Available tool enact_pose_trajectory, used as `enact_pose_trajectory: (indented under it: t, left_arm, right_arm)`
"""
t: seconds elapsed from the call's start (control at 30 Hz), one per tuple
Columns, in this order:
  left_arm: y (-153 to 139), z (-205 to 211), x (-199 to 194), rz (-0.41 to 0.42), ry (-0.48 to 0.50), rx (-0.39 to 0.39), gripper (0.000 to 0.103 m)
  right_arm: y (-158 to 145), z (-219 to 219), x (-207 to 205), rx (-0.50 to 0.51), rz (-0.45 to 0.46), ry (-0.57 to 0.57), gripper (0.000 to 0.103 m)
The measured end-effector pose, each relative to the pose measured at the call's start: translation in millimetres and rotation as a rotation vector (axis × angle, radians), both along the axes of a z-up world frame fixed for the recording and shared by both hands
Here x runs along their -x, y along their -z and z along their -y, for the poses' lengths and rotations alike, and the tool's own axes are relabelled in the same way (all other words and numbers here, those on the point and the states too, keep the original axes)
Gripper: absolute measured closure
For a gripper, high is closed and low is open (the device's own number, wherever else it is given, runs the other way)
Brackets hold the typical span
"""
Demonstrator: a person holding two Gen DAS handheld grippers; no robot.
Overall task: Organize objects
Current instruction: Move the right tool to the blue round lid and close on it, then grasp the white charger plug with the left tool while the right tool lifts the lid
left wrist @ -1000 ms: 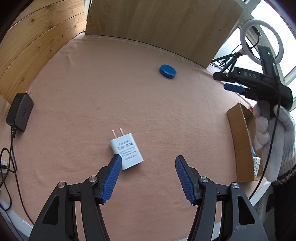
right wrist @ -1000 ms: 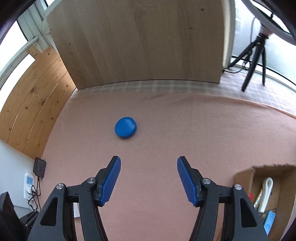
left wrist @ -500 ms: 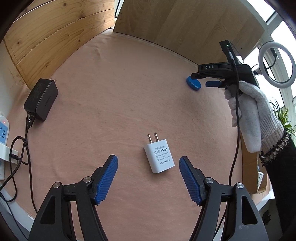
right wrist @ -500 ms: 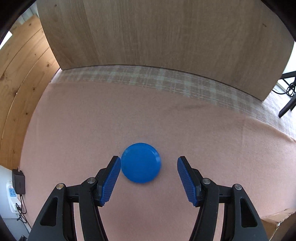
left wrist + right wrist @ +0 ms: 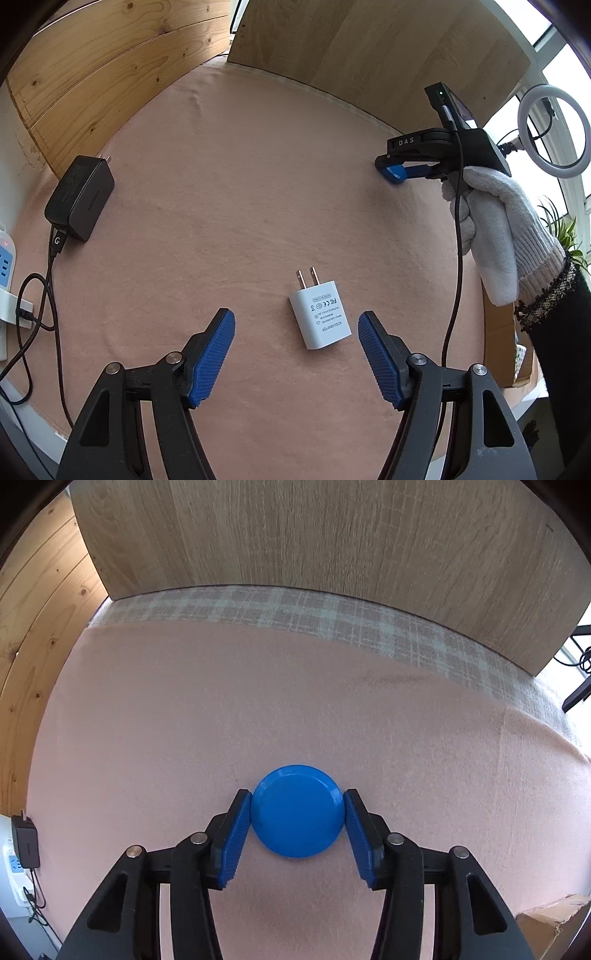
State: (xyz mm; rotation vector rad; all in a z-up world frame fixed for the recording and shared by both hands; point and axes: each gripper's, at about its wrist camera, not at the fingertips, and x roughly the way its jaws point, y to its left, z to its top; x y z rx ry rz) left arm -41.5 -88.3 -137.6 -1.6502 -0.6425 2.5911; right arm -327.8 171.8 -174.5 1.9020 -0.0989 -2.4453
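Right hand-held gripper [image 5: 297, 825] pinching blue disc [image 5: 295, 810]; left hand-held gripper [image 5: 295, 354] spread around white charger [image 5: 320, 319].

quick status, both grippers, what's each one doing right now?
Left gripper: open, jaws straddling the white charger, not touching it.
Right gripper: jaws closed on the blue disc.

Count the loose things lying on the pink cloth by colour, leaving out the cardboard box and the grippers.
White: 1, the plug adapter
Blue: 1, the round disc
Black: 1, the power brick
Total: 3
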Motion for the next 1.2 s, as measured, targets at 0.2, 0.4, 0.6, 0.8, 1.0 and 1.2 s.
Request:
enact_pose_trajectory:
  t: [0.2,0.4,0.6,0.8,1.0,1.2]
  left_arm:
    - [8,-15,10,0.016,0.046,0.019,0.030]
    - [17,-34,21,0.038,0.085,0.037,0.030]
    - [27,-49,29,0.064,0.112,0.080,0.031]
    - [45,-53,34,0.084,0.118,0.118,0.045]
    - [46,-53,38,0.083,0.102,0.129,0.045]
    - [46,-56,41,0.079,0.101,0.151,0.056]
  right_arm:
    - [-1,-19,-48,0.056,0.006,0.008,0.057]
    - [-4,-36,-120,0.090,-0.009,0.020,0.057]
    - [-8,-41,-171,0.070,-0.031,0.013,0.057]
    - [-12,-35,-213,0.018,-0.075,0.001,0.057]
    - [-14,-37,-240,0.016,-0.089,0.031,0.057]
    - [-15,-32,-251,0.014,-0.098,0.042,0.057]
